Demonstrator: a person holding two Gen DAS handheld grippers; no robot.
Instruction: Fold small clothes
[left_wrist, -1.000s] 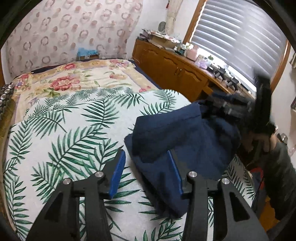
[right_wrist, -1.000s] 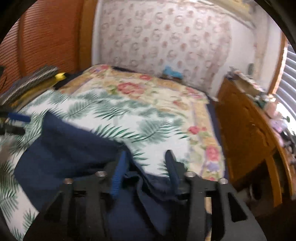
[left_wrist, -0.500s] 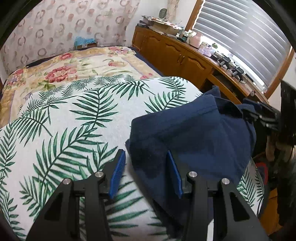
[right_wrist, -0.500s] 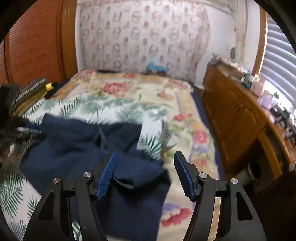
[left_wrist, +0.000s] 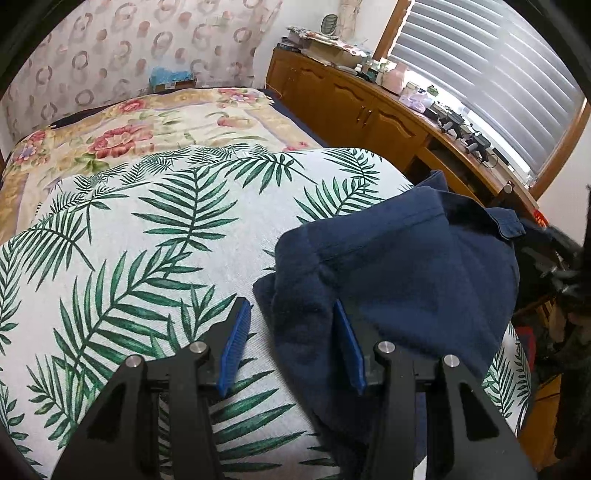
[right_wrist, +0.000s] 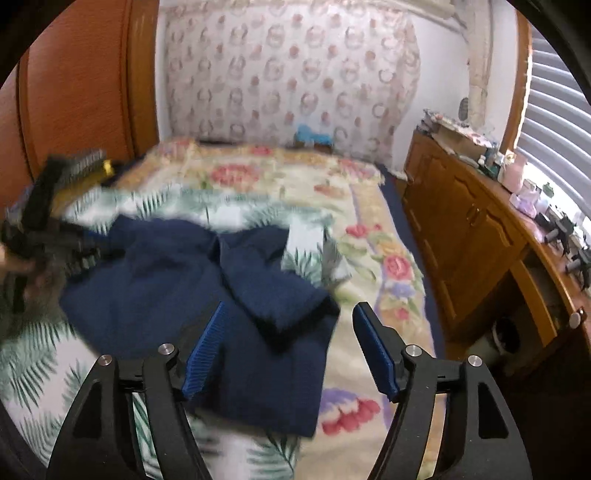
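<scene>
While both claws stand released, left gripper (left_wrist: 291, 345) and right gripper (right_wrist: 288, 350) flank the navy garment (right_wrist: 177, 291), lying crumpled on the palm-print cover (left_wrist: 147, 240); long axis indeterminate.

My left gripper (left_wrist: 291, 345) has matt black plastic arms and ribbed blue pads (left_wrist: 234, 350). The navy garment (left_wrist: 406, 280) is soft matt cloth; the cabinet (right_wrist: 469, 236) is glossy wood.

My left gripper (left_wrist: 291, 343) was low and pointed forward, its blue-padded jaws parted. My right gripper (right_wrist: 291, 347) was spread wider, its jaws gaping with nothing pinched between them. From the right wrist view, the left tool appeared only as a blur.
</scene>
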